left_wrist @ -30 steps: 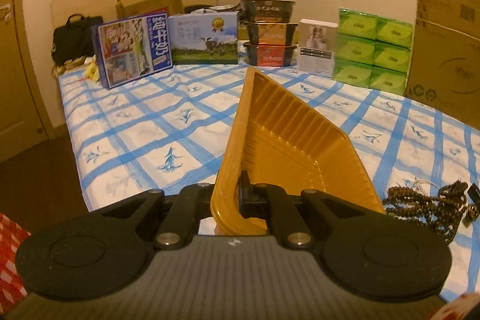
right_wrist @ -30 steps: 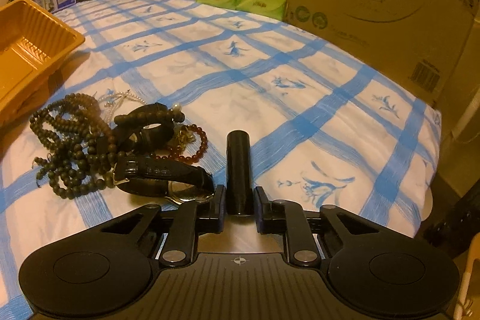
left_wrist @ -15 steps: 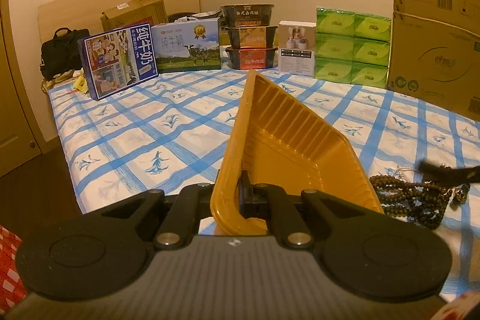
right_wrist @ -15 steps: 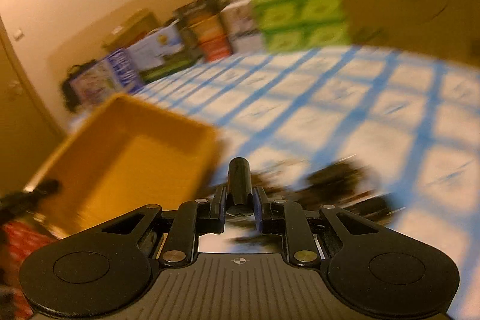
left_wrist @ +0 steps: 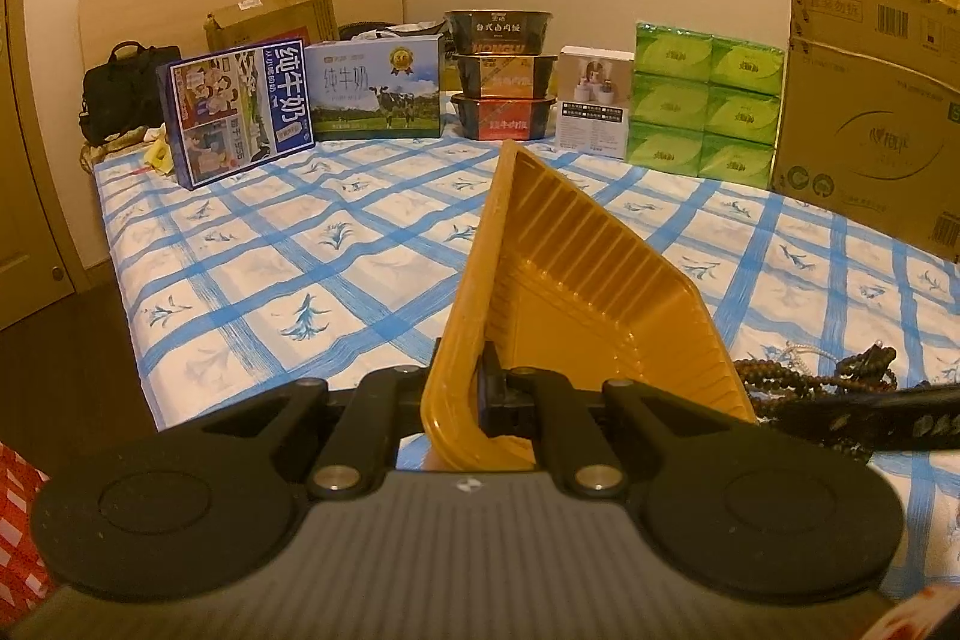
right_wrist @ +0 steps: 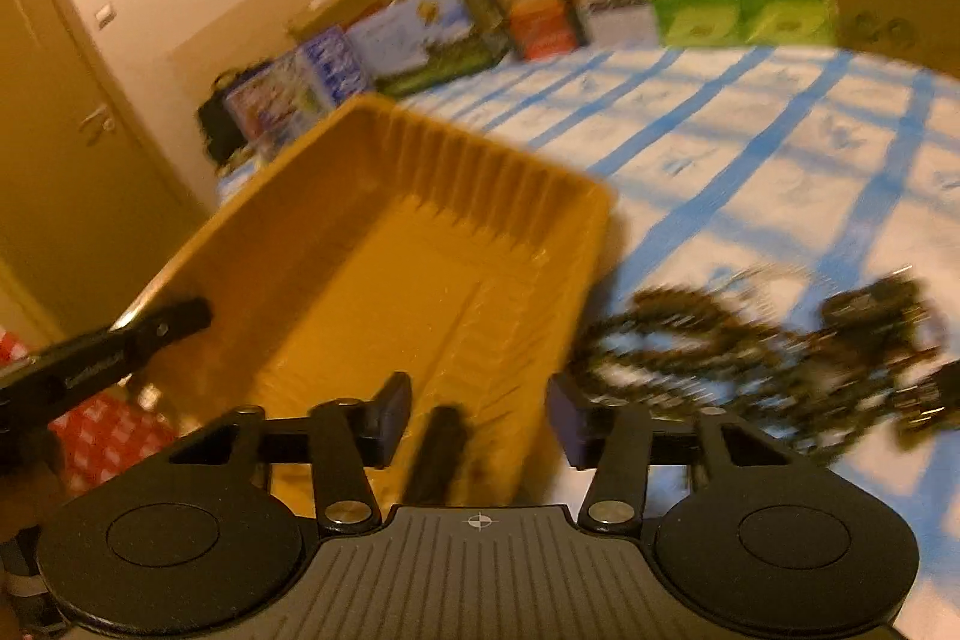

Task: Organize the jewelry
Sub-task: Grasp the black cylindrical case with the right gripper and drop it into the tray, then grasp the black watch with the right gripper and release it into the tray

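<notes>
**Mia:** Blue-checked bed (left_wrist: 288, 274) with boxes along the wall behind it. What is going on?

**Ben:** Start on the left. The left gripper (left_wrist: 480, 388) has its jaws pinched shut on the near rim of the yellow tray (left_wrist: 588, 292). The tray tips up in front of those jaws.

**Mia:** And the right one?

**Ben:** The right gripper (right_wrist: 477, 415) has its jaws wide open. A small black tube (right_wrist: 438, 451) sits between them, down over the tray floor, touching neither jaw. I think it is being dropped in. It looks blurry, so I can't be sure it has landed.

**Mia:** Where is the rest?

**Ben:** The bead strings (right_wrist: 708, 352) and dark straps lie in a heap on the bed, just right of the open jaws, beside the tray.

**Mia:** What next?

**Ben:** I'd guess swing right, close on one string, and carry it over the tray. The strings look tangled, so lift slowly.
</notes>
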Demonstrator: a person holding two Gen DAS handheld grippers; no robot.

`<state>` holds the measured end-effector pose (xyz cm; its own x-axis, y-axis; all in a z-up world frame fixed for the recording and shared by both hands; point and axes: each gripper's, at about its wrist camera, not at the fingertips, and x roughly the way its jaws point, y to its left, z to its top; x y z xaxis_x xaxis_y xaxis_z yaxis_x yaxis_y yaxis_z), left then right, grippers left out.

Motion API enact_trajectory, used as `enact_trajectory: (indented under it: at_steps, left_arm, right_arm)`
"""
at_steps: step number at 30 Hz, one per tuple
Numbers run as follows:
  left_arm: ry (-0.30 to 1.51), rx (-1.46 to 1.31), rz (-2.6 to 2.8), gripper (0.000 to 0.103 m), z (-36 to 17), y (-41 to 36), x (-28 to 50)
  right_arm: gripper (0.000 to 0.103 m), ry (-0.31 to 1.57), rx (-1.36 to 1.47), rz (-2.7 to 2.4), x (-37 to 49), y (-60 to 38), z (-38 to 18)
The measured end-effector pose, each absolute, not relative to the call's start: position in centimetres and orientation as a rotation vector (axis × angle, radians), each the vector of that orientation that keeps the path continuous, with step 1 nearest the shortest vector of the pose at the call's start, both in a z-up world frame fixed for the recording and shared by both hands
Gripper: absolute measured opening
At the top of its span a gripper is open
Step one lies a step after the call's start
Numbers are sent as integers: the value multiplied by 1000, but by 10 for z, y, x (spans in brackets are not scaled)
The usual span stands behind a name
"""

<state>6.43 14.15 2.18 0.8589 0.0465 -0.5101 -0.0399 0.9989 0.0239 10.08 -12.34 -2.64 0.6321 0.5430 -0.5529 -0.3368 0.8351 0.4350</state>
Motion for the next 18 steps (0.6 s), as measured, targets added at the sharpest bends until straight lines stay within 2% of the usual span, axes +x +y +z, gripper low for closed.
enact_trajectory:
  at_steps: [9,18]
  left_arm:
    - [543,11,54,6,22,140,66]
    - [545,9,53,6,22,140,68]
  right_arm:
    - [51,739,181,104,90,-219,-47]
    - [55,770,258,94,99,-254,-54]
